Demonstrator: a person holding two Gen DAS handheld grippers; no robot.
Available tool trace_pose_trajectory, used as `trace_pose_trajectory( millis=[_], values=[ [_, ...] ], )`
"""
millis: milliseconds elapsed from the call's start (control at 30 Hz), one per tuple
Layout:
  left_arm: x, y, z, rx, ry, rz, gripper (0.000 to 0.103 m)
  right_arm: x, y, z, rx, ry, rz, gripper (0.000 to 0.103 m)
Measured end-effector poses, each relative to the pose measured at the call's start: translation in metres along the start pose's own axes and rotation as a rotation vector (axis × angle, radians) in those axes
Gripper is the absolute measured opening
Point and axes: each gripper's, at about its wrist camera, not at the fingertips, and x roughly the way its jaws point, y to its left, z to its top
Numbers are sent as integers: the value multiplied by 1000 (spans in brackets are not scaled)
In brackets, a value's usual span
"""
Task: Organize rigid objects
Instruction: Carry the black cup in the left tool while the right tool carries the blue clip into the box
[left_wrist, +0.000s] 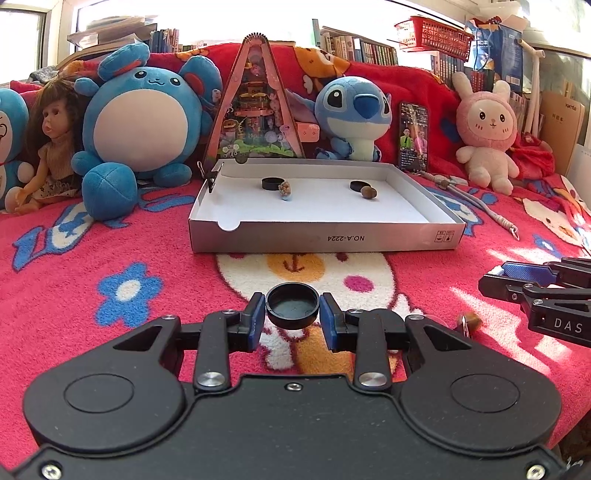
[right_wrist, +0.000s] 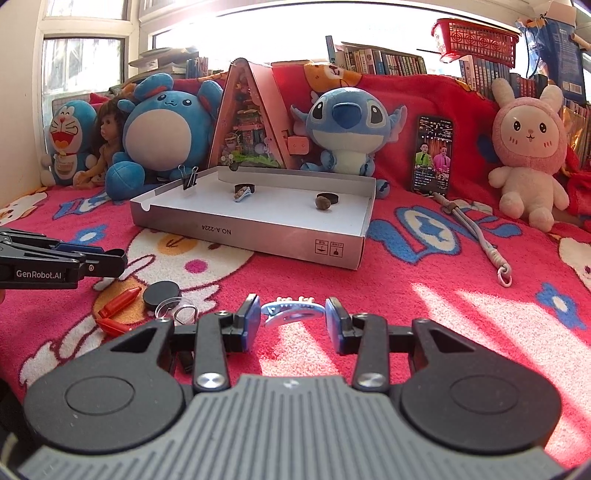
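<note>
Left wrist view: left gripper (left_wrist: 292, 314) pads touch both sides of a black cap (left_wrist: 292, 305), open side up, low over the blanket (left_wrist: 110, 243); apparently gripped. Step judged: pickup. Next: carry it to the box (left_wrist: 325, 236).

Right wrist view: right gripper (right_wrist: 293, 319) spread wide around a hair clip (right_wrist: 291, 312) on the blanket, not touching. Clip's long axis runs left-right, across the fingers. Next: close.

Two caps (left_wrist: 271, 183) and two trinkets (left_wrist: 368, 192) lie in the box (left_wrist: 325, 238), plush toys (left_wrist: 140, 122) behind it.
</note>
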Motion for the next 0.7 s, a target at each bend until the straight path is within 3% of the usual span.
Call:
trace_pose_trajectory(
  millis=[467, 700],
  values=[
    [12, 1, 55, 10, -82, -9, 30, 26, -12, 45, 115, -25, -24, 44],
    [37, 2, 83, -15, -73, -24, 30, 46, -18, 67, 144, -35, -26, 44]
  ],
)
